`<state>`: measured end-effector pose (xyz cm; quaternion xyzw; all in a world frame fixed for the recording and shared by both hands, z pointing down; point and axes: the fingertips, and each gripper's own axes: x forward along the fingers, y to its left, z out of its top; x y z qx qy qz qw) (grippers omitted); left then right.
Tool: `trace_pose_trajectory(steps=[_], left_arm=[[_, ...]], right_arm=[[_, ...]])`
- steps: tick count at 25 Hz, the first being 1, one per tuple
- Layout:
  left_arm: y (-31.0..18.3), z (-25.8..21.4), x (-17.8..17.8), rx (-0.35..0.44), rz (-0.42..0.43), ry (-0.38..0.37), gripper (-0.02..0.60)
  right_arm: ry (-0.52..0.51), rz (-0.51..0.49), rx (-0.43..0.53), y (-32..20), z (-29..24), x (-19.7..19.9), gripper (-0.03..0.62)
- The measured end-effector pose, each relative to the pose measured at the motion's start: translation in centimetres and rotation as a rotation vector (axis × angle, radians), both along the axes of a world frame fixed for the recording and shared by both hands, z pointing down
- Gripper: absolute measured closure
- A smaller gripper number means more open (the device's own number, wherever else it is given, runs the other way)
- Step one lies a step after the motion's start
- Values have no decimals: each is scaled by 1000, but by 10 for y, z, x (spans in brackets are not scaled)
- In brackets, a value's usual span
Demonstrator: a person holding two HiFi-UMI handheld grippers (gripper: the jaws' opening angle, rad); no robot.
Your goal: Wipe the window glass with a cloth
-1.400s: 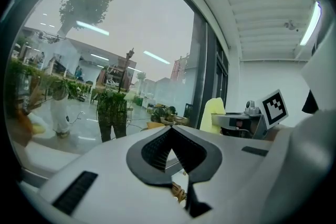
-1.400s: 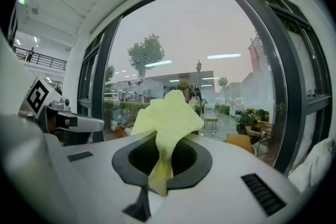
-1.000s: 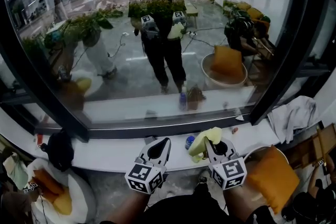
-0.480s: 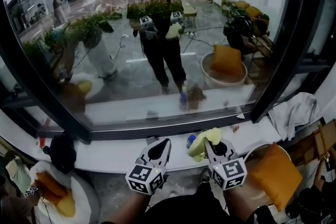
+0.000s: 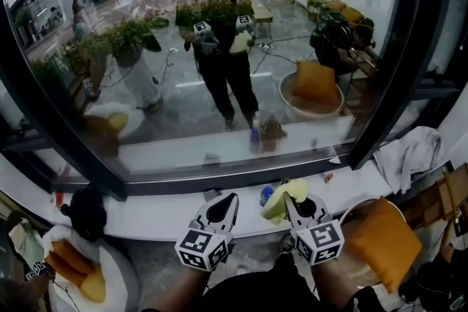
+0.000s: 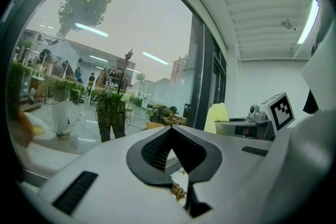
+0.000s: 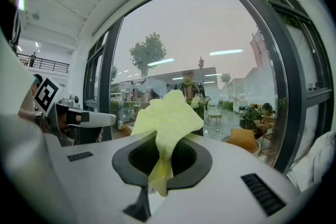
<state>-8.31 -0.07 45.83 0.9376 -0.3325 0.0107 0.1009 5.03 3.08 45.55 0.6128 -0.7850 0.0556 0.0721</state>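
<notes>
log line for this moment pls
phase: wipe not yet begun | right tool: shut on yellow cloth | left tool: shut, empty | window glass: cloth not on it

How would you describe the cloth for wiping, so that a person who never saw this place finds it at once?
Start at the large window glass and go down to the white sill below it. In front of the sill, the right gripper is shut on the cloth. It is small, crumpled and pale yellow, unlike the bigger white towel at the sill's right end.
</notes>
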Motion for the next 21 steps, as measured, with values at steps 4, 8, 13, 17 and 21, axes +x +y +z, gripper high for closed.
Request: trace_pose_trajectory(steps=[4,8,13,17,21], left_arm=[[1,-1,1,0,4,1,574],[3,0,2,2,6,-1,574],[3,1,2,-2,6,-1,574],[3,1,5,-2,7,-2,574],[4,3,6,-4,8,-2,574]], right_arm=[[-1,3,3,1,-1,1,551],[-3,4,2,2,0,1,551],[-3,2,-1,2,2,1,551],[-4,3,-5,2,2,3,551],[-7,3,-7,2,4,5,551]])
